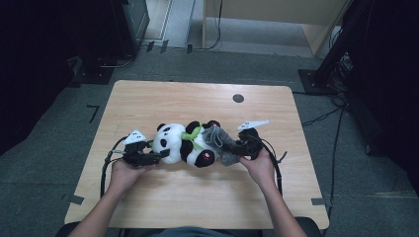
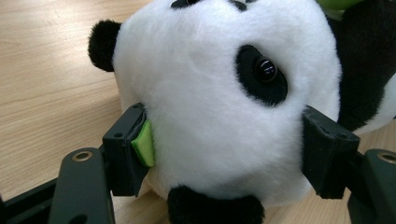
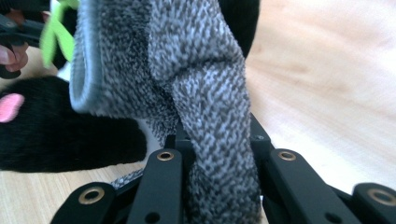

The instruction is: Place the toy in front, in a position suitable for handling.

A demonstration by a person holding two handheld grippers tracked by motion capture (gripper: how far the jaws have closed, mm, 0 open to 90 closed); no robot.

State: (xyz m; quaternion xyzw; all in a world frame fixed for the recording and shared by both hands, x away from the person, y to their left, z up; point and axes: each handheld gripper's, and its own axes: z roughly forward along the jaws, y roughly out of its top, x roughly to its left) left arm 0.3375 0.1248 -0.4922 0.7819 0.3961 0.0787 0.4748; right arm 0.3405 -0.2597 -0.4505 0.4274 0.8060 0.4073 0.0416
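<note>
A panda plush with a green scarf lies on its side in the middle of the wooden table, head to the left. My left gripper holds its head: in the left gripper view the two jaws press into the white head from both sides, the left gripper shut on it. My right gripper is shut on a grey knitted sock by the panda's legs. In the right gripper view the sock rises from the right gripper, beside a black paw.
A small round dark hole sits in the tabletop near the far edge. Bare wood lies in front of and behind the plush. Dark equipment and cables stand on the floor around the table.
</note>
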